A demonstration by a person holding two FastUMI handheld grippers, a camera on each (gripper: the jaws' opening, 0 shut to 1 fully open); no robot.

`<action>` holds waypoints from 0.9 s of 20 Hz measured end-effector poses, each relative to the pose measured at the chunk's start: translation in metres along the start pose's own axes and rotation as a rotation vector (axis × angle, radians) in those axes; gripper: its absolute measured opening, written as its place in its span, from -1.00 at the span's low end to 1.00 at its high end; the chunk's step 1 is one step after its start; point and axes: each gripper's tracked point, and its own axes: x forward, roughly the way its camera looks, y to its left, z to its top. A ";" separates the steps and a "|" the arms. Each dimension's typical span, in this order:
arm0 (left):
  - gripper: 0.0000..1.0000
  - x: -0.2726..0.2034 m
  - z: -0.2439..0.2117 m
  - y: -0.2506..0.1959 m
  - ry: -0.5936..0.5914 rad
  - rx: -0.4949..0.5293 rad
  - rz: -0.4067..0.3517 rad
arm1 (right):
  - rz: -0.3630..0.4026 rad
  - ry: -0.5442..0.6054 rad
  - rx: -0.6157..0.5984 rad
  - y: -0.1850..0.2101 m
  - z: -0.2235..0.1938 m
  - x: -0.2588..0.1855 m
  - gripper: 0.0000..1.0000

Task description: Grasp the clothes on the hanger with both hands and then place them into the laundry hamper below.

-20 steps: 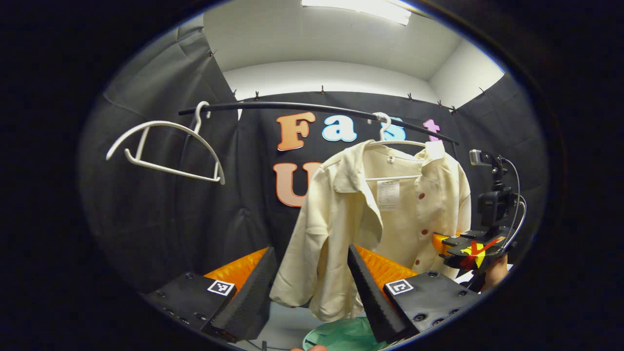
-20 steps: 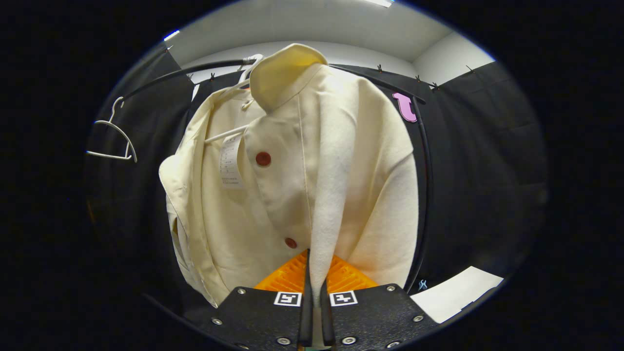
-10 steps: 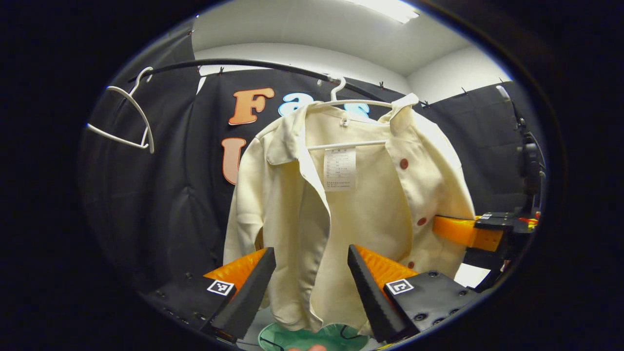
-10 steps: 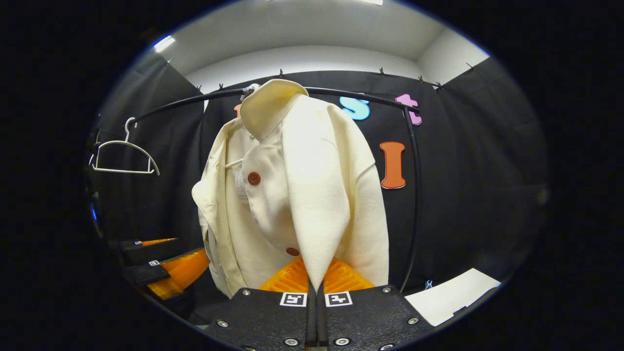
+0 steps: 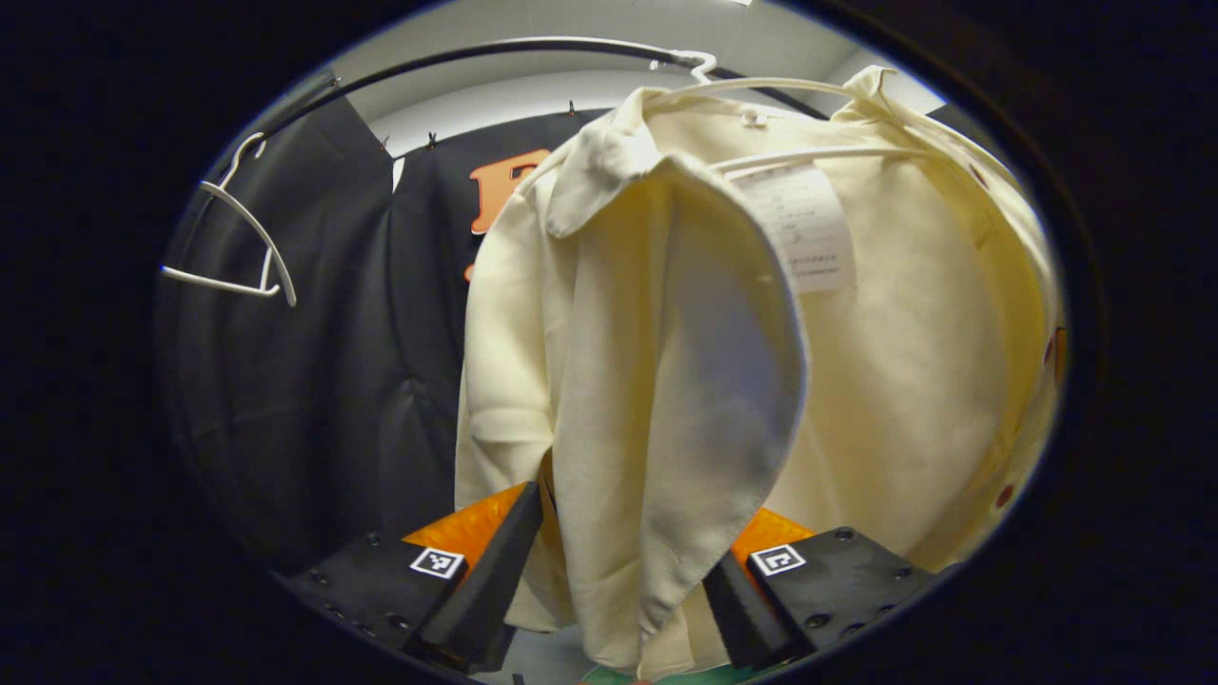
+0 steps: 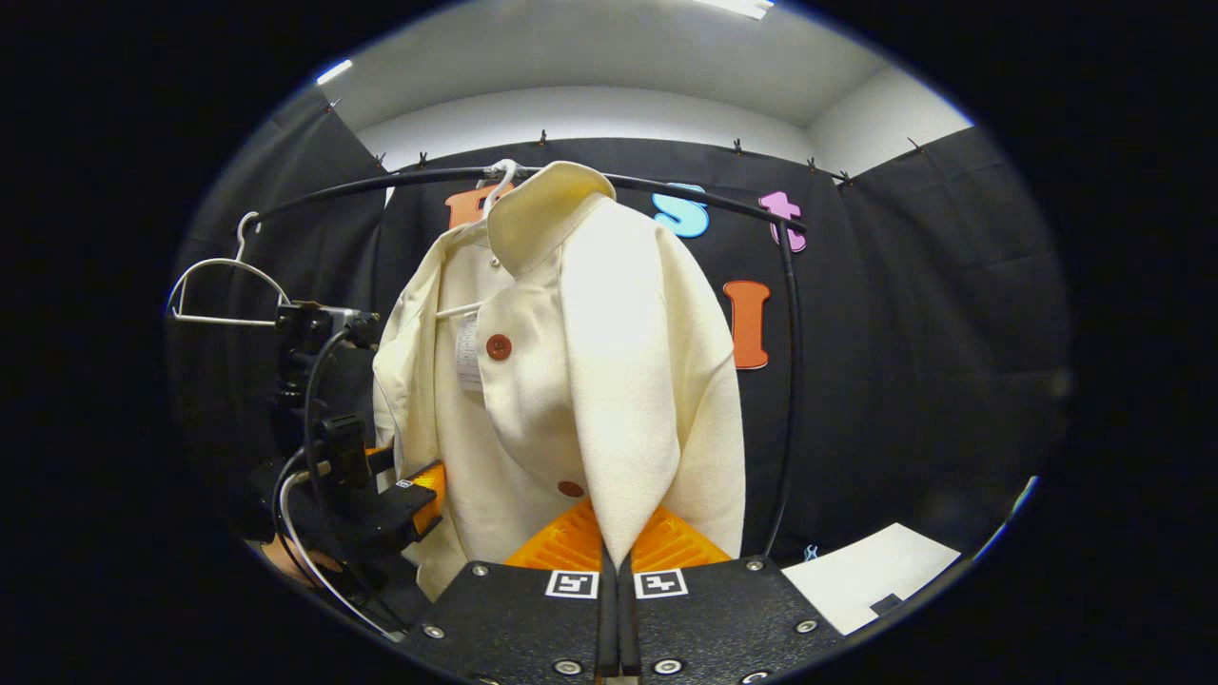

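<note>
Two grippers are working the cream shirt (image 6: 571,381): the right gripper (image 6: 614,571) is pinching its sleeve between closed fingers, the left gripper (image 5: 618,571) is spread around its front panel. Beyond, it is hanging on a white hanger (image 5: 761,88) from the black rail (image 6: 666,185).

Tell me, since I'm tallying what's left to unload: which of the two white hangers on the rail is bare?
The white plastic hanger at the rail's left end is bare. The other white hanger carries the cream button-front shirt.
</note>
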 end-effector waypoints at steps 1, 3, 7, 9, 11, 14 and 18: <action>0.56 0.004 0.001 0.008 0.004 -0.003 0.002 | -0.004 -0.009 -0.001 0.001 0.002 0.000 -1.00; -0.07 0.006 0.003 0.021 0.014 -0.020 -0.007 | -0.016 -0.025 -0.010 -0.002 0.006 0.002 -1.00; -0.70 -0.008 0.033 0.051 -0.041 0.006 -0.005 | -0.028 -0.058 -0.001 -0.008 0.020 -0.004 -1.00; -0.71 -0.018 0.064 0.079 -0.117 0.092 0.078 | -0.081 -0.127 -0.001 -0.024 0.047 -0.013 -1.00; -0.71 -0.021 0.093 0.102 -0.177 0.124 0.146 | -0.139 -0.201 -0.028 -0.046 0.078 -0.024 -1.00; -0.67 -0.008 0.120 0.129 -0.206 0.157 0.224 | -0.192 -0.274 -0.039 -0.079 0.119 -0.024 -1.00; -0.67 0.010 0.157 0.156 -0.256 0.192 0.308 | -0.260 -0.366 0.000 -0.131 0.170 -0.018 -1.00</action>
